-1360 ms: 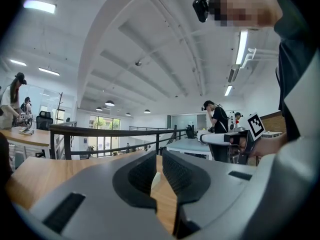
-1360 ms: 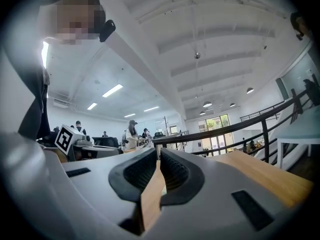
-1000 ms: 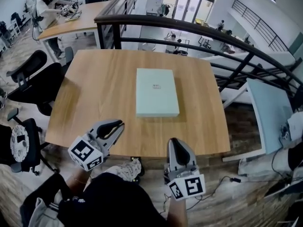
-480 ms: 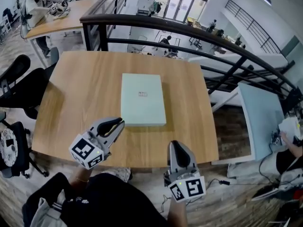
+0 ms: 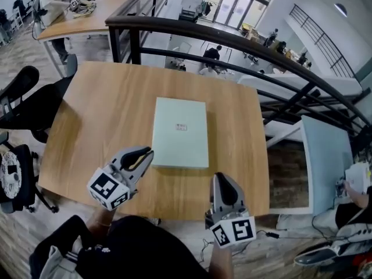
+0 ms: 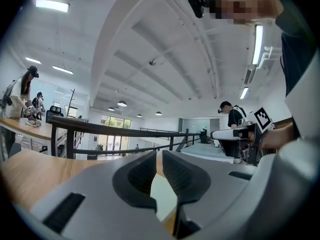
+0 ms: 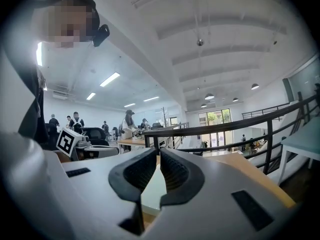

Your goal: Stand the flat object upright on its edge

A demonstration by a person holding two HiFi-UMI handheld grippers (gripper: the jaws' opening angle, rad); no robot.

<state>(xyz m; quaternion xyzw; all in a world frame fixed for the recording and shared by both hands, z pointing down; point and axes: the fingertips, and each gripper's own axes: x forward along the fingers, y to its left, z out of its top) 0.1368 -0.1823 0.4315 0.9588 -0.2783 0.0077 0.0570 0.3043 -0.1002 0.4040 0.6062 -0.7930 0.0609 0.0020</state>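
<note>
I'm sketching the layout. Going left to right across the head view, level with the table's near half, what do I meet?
black office chair → left tool → pale green flat box → right tool → pale blue tabletop

Flat box (image 5: 181, 133) nearer the left claw (image 5: 145, 152)

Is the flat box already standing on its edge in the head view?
No, the pale green box lies flat on its broad face on the wooden table.

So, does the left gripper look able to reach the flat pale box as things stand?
Probably yes. The left gripper hovers just short of the near-left corner of the flat pale box, with only bare table between. Its jaws are shut, so they would need opening first.
</note>
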